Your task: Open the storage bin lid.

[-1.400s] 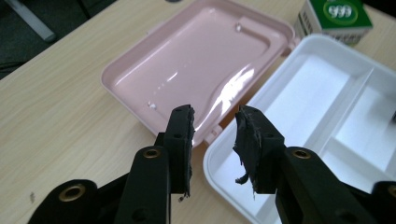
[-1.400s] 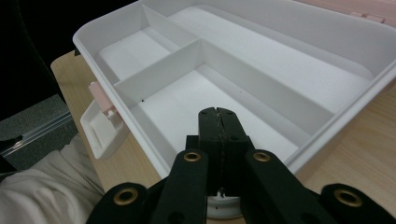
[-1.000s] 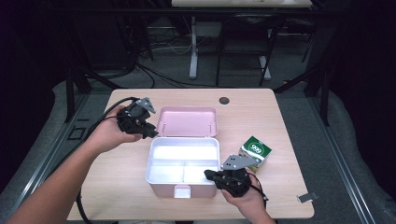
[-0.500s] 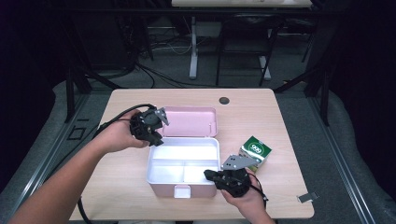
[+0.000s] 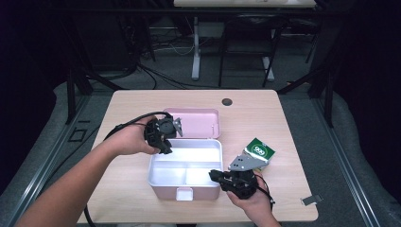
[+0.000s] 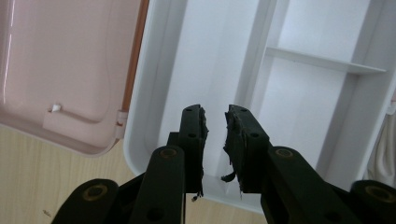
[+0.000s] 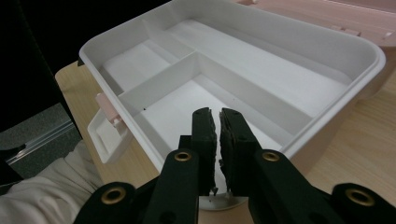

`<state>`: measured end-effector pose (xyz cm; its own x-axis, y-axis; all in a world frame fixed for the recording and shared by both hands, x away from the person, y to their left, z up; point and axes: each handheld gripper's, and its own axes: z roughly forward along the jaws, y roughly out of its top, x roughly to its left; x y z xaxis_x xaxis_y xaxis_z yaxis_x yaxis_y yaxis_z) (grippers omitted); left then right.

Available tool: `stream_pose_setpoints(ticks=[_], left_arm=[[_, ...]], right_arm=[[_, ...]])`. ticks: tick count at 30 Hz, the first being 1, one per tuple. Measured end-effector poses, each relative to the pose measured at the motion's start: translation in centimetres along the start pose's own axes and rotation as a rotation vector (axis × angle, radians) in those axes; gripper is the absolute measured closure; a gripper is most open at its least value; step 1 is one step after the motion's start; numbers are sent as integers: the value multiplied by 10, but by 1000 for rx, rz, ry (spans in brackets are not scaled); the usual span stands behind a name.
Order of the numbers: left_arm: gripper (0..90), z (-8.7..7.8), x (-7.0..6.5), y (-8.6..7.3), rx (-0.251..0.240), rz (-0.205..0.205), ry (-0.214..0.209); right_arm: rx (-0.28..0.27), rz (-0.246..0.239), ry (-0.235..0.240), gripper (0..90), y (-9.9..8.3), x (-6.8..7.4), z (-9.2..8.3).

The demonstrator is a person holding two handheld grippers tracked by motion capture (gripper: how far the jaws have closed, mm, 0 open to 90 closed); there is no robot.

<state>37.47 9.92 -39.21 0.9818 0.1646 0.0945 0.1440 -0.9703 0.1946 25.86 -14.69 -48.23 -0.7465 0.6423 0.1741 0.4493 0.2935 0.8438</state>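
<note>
The left tongs (image 6: pixel 215 140) are seen in the left gripper view with a narrow gap between two black jaws faced with frayed, rough pads; nothing lies between them, and they have just been closing a little. They hang over the far left corner of the white plastic compartment box with a pink shell (image 6: pixel 299 88), pointing down into its long back compartment. In the high view the left tongs (image 5: pixel 163 135) are held at the edge where the box (image 5: pixel 187 166) meets its hinged pink plastic lid (image 5: pixel 196 124), which lies open and flat behind it. Compared with the earlier high views, these tongs have been carried to the right, from the lid's left end to the box's back corner.

The right tongs (image 7: pixel 219 140) are almost closed, the pads nearly meeting with only a slit between, and have just been opening slightly; nothing is gripped. They point across the smooth, matte white interior of the box (image 7: pixel 261 79), whose thin dividers form one long and two smaller sections, with a small pink latch tab (image 7: pixel 106 108) on the front wall. In the high view the right tongs (image 5: pixel 236 182) are held at the box's front right corner, unmoved since the earlier frames.

A green and white printed packet (image 5: pixel 259 152) lies just right of the box on the pale wood-grain desk (image 5: pixel 293 118).
</note>
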Motion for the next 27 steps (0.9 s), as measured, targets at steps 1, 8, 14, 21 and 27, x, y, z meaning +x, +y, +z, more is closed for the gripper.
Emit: stream_pose_setpoints(ticks=[1,8,14,21,27], left_arm=[[756,1,-1,1,6,7,1],[759,9,-8,14,31,51,-21],[765,17,-13,22,48,77,-34],[767,24,-17,31,63,98,-53],[764,33,-19,37,87,120,-62]], right_arm=[[-5,2,1,843,0,-1,-1],[-28,13,-25,825,3,-6,-10],[-55,43,-26,810,3,-13,-17],[-57,63,-40,798,1,-21,-19],[-61,75,-44,792,0,-25,-22]])
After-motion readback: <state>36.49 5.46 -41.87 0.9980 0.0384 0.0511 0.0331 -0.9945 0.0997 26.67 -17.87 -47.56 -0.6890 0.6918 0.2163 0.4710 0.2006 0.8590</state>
